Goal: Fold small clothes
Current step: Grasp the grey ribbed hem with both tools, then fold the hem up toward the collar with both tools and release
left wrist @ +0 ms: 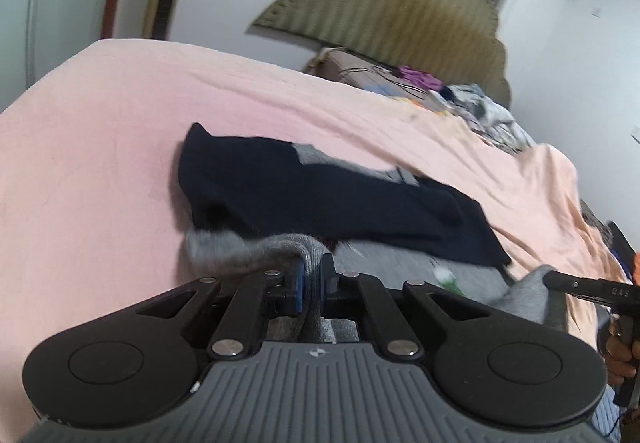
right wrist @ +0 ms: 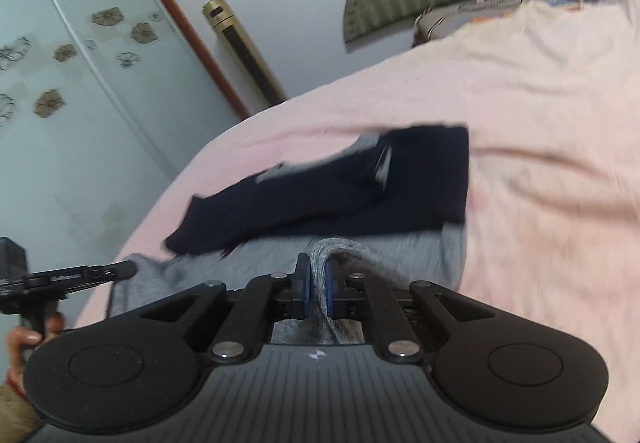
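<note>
Left claw (left wrist: 311, 283) is pressed together, pinching a fold of the grey garment (left wrist: 256, 243). Right claw (right wrist: 316, 285) likewise pinches grey garment (right wrist: 344, 247). Beyond, a navy garment (left wrist: 320, 199) lies on the pink bed (left wrist: 100, 123).

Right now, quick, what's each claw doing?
Left claw: closed, pinching the gray edge of the navy-and-gray garment.
Right claw: closed, pinching another gray fold of that garment.

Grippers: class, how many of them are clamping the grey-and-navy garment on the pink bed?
2. The left gripper pinches the garment's near grey edge; the right gripper pinches the same grey edge further along.
</note>
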Motion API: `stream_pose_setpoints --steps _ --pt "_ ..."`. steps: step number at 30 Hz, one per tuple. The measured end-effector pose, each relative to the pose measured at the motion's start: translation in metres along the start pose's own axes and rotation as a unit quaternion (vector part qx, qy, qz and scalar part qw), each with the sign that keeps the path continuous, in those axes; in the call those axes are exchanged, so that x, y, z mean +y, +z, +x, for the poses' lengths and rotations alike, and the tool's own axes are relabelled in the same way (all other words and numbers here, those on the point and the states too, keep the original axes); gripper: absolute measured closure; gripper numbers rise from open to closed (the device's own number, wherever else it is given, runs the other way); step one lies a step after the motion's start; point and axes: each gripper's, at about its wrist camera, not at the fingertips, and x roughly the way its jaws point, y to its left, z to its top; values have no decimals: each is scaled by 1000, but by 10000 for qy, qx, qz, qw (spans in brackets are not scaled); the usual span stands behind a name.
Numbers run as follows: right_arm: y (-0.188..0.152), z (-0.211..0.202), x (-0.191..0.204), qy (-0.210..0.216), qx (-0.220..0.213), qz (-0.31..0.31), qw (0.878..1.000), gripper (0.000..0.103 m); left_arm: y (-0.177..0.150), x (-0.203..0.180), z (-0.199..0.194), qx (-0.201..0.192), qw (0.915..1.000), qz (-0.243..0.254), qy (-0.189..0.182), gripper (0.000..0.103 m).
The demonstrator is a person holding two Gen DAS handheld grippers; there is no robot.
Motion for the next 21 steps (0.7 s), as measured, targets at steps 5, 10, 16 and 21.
stream_pose_setpoints --steps 5,10,16,21 --pt "12 39 -2 -947 34 -489 9943 94 7 3 35 72 9985 76 544 95" --pt "0 53 -19 -1278 323 -208 9911 89 3 11 45 150 9959 175 880 69" --pt "-24 29 -9 -1684 301 -680 9829 64 -14 7 16 -320 9885 383 1425 9" --pt "-34 17 3 -1903 206 -718 9789 51 -42 -1 -3 -183 9882 353 1476 3"
